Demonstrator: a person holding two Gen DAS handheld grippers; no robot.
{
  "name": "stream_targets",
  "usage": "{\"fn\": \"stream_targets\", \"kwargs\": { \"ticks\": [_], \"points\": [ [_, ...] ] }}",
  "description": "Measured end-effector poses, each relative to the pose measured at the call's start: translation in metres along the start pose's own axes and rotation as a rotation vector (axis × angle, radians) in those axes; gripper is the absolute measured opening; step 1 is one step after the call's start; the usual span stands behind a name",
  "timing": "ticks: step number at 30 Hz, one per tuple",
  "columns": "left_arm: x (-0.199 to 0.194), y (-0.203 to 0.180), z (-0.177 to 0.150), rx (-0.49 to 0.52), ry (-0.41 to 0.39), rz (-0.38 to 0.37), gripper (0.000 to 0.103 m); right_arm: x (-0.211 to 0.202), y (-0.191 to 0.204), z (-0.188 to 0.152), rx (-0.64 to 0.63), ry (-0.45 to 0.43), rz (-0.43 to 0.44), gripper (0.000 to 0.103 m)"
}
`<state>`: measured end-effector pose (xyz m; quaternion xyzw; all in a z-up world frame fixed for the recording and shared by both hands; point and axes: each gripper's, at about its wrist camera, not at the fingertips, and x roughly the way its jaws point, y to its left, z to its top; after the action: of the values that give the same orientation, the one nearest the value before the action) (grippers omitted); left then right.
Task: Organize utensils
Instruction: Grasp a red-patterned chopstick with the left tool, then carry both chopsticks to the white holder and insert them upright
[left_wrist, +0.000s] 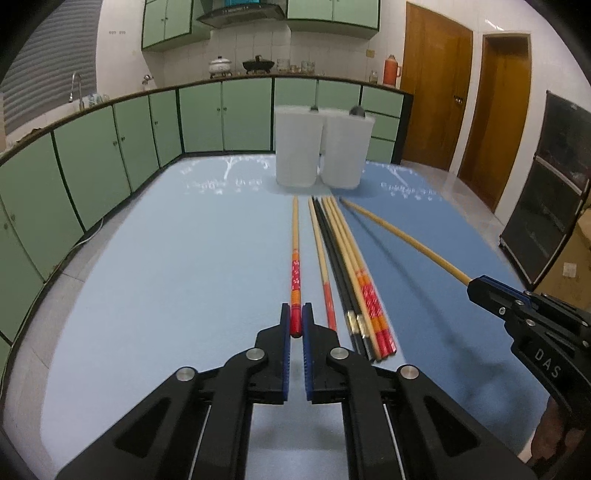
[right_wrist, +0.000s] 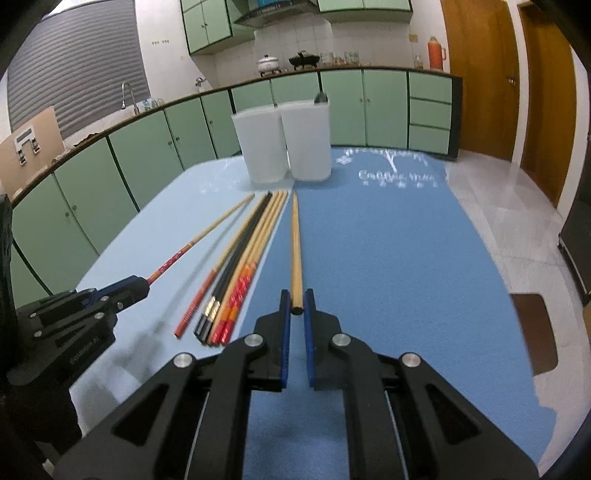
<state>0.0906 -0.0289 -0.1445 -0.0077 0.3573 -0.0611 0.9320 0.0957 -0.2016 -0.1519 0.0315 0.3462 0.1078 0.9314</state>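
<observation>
My left gripper (left_wrist: 295, 314) is shut on the red end of a red-patterned chopstick (left_wrist: 295, 258), which points away toward the containers; the right wrist view shows the same chopstick (right_wrist: 207, 232) running out of the left gripper (right_wrist: 142, 286). My right gripper (right_wrist: 296, 301) is shut on the end of a plain wooden chopstick (right_wrist: 295, 240), seen from the left as a plain chopstick (left_wrist: 399, 238) held by the right gripper (left_wrist: 474, 286). Between them a bundle of several chopsticks (left_wrist: 351, 273) lies on the blue mat (left_wrist: 166, 277). Two white containers (left_wrist: 297, 146) (left_wrist: 345, 147) stand beyond.
Utensil handles stick up from the containers (right_wrist: 320, 96). The table's right edge drops to a tiled floor (right_wrist: 517, 221). Green cabinets (left_wrist: 110, 147) line the far side, wooden doors (left_wrist: 436, 85) stand at the right, and a black appliance (left_wrist: 546, 192) sits near the table's corner.
</observation>
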Motion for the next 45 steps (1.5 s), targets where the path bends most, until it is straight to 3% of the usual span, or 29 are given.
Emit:
{"fn": "stream_targets", "kwargs": {
  "ticks": [12,19,32,45],
  "points": [
    [-0.05,0.01,0.052,-0.014,-0.131,-0.025,0.006,-0.05,-0.011,0.061,0.007,-0.126,0.027,0.006],
    [-0.064,0.011,0.088,0.006,-0.199,-0.05,0.006,-0.06,-0.017,0.106,0.031,-0.136,0.066,0.006],
    [-0.054,0.012,0.134,0.047,-0.234,-0.073,0.006,-0.053,-0.017,0.171,-0.046,-0.108,0.074,0.006],
    [-0.062,0.019,0.179,0.048,-0.281,-0.122,0.006,-0.057,-0.028,0.225,-0.063,-0.151,0.117,0.006]
  ]
}}
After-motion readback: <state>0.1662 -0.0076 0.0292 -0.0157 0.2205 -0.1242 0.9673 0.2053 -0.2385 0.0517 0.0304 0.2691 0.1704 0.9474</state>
